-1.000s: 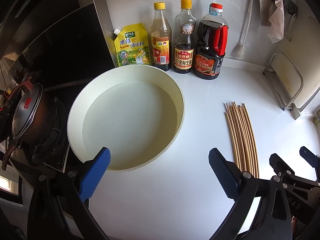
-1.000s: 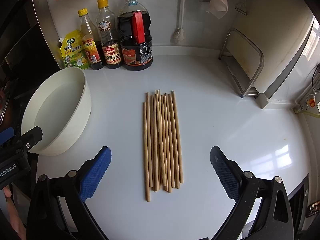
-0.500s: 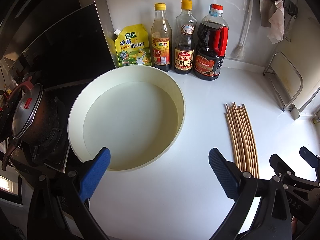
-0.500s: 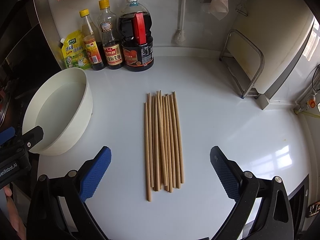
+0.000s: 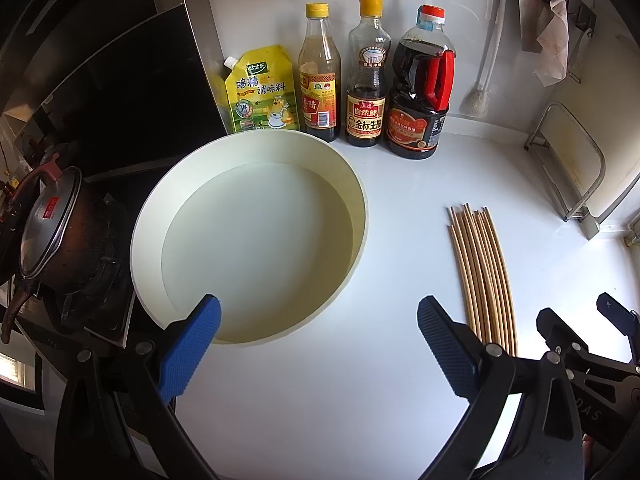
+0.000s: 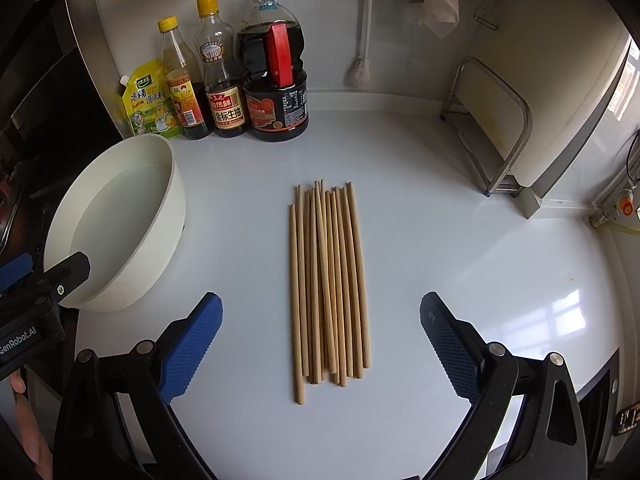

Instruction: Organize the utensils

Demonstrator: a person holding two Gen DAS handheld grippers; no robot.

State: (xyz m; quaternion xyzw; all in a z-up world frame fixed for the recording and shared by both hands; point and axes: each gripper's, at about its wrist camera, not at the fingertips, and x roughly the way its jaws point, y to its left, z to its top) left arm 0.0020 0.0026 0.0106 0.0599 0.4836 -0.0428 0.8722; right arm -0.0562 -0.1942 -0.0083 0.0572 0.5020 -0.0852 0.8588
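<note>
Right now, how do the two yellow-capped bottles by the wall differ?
The left yellow-capped bottle holds amber liquid above a dark base and has a red-orange label; the right yellow-capped bottle is clear on top, dark below, with a brown label. Both stand upright, capped, behind the white basin.

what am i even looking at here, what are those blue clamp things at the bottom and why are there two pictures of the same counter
There is no robot. A person holds a hand-held clamp tool in each hand, and each tool has a wide-angle camera that looks forward along its two blue-padded fingers. So there are two pictures: one from the left gripper and one from the right gripper.

Both are open and hold nothing.

On the white counter lies a bundle of wooden chopsticks, straight ahead of the right gripper. A big white basin sits in front of the left gripper; it looks as if it may hold water. At the back wall stand a yellow seasoning pouch and three sauce bottles. A dark pot sits on the stove at far left.
</note>
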